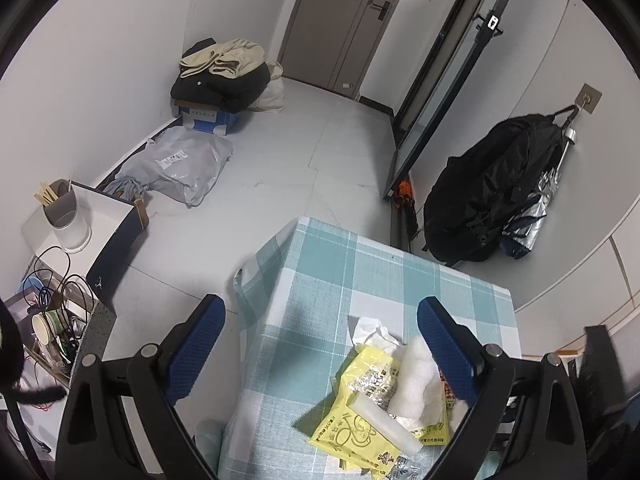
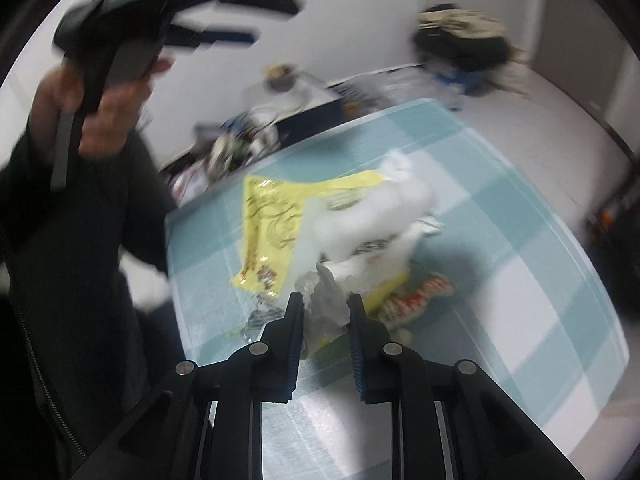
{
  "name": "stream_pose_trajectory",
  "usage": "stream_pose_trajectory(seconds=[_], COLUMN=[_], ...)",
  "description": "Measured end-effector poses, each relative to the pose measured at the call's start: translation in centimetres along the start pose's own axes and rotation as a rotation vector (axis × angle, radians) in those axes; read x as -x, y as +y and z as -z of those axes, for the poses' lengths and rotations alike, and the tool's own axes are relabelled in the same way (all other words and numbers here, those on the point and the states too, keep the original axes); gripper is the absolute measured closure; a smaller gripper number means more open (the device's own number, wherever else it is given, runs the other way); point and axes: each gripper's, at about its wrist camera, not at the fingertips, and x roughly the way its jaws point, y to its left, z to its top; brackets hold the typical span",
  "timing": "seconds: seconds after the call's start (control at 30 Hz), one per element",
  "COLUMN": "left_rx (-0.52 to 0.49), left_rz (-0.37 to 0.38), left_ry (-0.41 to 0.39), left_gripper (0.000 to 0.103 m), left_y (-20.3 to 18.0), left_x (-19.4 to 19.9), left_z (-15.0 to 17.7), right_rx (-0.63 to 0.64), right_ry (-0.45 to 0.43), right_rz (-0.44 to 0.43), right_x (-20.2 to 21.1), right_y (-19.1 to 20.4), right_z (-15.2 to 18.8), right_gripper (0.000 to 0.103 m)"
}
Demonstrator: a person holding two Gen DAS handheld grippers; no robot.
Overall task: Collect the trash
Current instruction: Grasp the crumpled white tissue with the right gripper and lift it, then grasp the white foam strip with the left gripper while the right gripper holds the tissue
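Note:
A heap of trash lies on the teal-checked tablecloth: yellow printed wrappers, white foam sheet, crumpled white tissue. My left gripper is open and empty, held above the table's near-left part. In the blurred right wrist view the heap shows as yellow wrapper, white foam and a red-white packet. My right gripper is shut on a crumpled clear plastic wrapper. The left gripper shows held high at upper left.
On the floor left of the table are a grey parcel bag, a clothes pile on a blue box, a white box with a cup and a cluttered bin with cables. A black backpack hangs on the right wall.

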Motion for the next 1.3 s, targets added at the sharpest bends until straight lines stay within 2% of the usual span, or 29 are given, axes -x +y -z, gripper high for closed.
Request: stream_pose_trajectory(seconds=[0.07, 0.2, 0.33, 0.5, 0.63, 0.8, 0.9, 1.03, 1.3], left_rx=[-0.009, -0.025, -0.057, -0.103, -0.139, -0.209, -0.259, -0.258, -0.237], left_rz=[0.0, 0.012, 0.03, 0.031, 0.064, 0.081, 0.066, 0.067, 0.07], left_ry=[0.011, 0.043, 0.085, 0.151, 0.219, 0.276, 0.296, 0.308, 0.33], left_gripper=[0.008, 0.008, 0.008, 0.008, 0.008, 0.008, 0.009, 0.011, 0.035], left_y=[-0.3, -0.9, -2.0, -3.3, -4.6, -6.4, -7.3, -7.3, -7.2], left_x=[-0.3, -1.0, -1.9, -3.3, -4.5, -5.8, -6.4, -6.7, -7.6], left_z=[0.2, 0.6, 1.1, 2.1, 3.2, 4.4, 5.0, 5.2, 5.1], right_rx=[-0.089, -0.219, -0.306, -0.341, -0.393, -0.485, -0.486, -0.515, -0.564], right_ry=[-0.052, -0.155, -0.216, -0.324, -0.415, -0.419, -0.43, -0.435, -0.448], right_rz=[-0.027, -0.027, 0.023, 0.084, 0.142, 0.211, 0.243, 0.247, 0.267], right_x=[0.9, 2.9, 4.4, 6.6, 8.2, 8.3, 8.7, 8.7, 8.9], right_y=[-0.4, -0.1, -0.2, -0.5, -1.7, -4.5, -5.1, -6.0, -7.0], right_z=[0.1, 0.9, 2.1, 3.7, 4.8, 5.7, 5.9, 6.1, 6.6], right_gripper=[0.083, 0.085, 0.086, 0.088, 0.089, 0.09, 0.091, 0.091, 0.091])
